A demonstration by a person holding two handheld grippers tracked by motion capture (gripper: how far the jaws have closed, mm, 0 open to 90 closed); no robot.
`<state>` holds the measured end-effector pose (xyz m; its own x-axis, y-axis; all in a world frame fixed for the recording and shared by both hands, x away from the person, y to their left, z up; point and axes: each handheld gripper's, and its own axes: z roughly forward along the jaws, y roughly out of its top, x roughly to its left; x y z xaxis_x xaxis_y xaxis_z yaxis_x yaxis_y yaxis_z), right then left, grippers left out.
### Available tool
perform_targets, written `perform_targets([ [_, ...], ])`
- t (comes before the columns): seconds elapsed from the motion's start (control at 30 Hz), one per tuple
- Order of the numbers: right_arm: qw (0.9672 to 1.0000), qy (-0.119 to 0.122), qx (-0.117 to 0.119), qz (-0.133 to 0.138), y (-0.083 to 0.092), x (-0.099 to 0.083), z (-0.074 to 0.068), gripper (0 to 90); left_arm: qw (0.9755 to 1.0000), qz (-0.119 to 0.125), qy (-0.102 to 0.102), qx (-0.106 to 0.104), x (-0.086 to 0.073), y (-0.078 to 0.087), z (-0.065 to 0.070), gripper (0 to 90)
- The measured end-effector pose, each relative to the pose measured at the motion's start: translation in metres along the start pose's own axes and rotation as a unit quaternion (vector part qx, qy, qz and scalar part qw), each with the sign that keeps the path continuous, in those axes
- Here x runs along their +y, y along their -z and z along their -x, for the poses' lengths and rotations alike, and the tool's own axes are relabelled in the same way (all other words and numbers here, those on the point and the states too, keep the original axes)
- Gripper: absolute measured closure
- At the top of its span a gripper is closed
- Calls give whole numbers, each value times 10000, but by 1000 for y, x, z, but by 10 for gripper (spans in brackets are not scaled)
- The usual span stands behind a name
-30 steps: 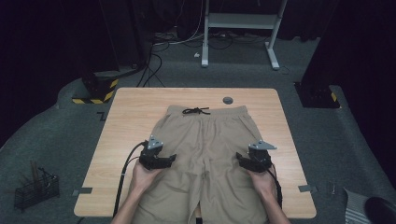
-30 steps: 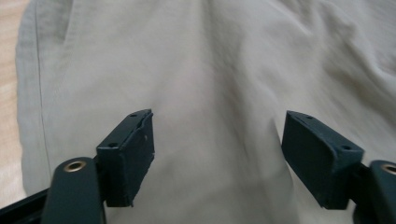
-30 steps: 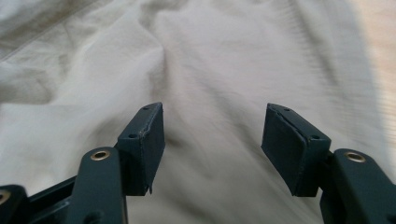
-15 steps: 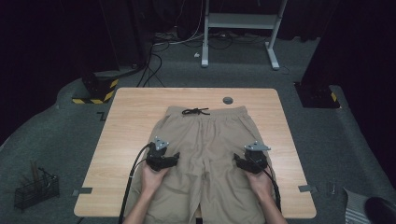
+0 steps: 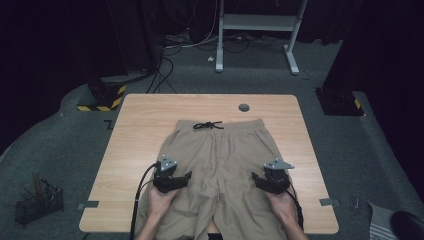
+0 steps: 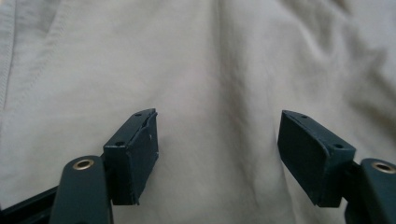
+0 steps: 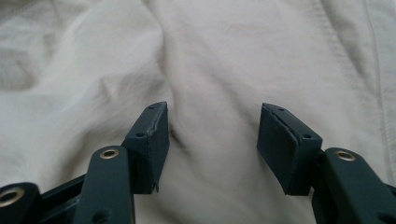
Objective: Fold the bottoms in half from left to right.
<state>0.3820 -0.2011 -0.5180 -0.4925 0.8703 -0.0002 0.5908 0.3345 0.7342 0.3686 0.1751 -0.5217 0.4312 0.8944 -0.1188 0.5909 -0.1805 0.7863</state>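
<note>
Both pairs of jaws stand apart with cloth between them but not clamped; the right gripper (image 7: pixel 212 140) has just been closing over a raised fold, apparently to pinch it, and the left gripper (image 6: pixel 217 149) has also been narrowing a little over a shallower ridge. Each sits pressed down on one leg of the shorts (image 5: pixel 222 160), which lie flat on the table (image 5: pixel 145 115), waistband and drawstring (image 5: pixel 208 125) at the far side, legs hanging over the near edge.
</note>
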Motion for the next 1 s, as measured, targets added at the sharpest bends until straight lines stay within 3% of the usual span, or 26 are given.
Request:
perform_targets([
  [0.03,10000,0,0,0,0,0,0,438,10000,0,0,0,0,0,0,299],
  [0.13,9998,-125,-52,159,0,14,7,412,10000,9,-35,39,20,-2,-3,295],
  [0.27,9993,-288,-160,160,-12,26,14,386,9999,-1,-114,108,35,-12,-5,296],
  [0.33,9991,-300,-237,162,-17,30,15,385,9997,-109,-125,159,43,-27,-7,297],
  [0.47,9990,-369,-256,72,-26,30,17,385,9994,-254,-83,227,42,-41,-10,296],
  [0.53,9992,-276,-271,-93,-31,28,15,381,9991,-330,-59,246,39,-45,-10,294],
  [0.6,9993,-153,-336,-47,-32,25,12,385,9991,-195,-148,336,31,-46,-9,303],
  [0.7,9993,-149,-349,5,-31,22,12,384,9986,-230,-246,415,30,-45,-6,304],
  [0.8,9993,-142,-345,3,-26,18,8,383,9967,-303,-481,573,26,-41,1,301],
  [1.0,9994,-109,-326,8,-14,6,2,380,9975,-316,-502,383,15,-29,9,287],
])
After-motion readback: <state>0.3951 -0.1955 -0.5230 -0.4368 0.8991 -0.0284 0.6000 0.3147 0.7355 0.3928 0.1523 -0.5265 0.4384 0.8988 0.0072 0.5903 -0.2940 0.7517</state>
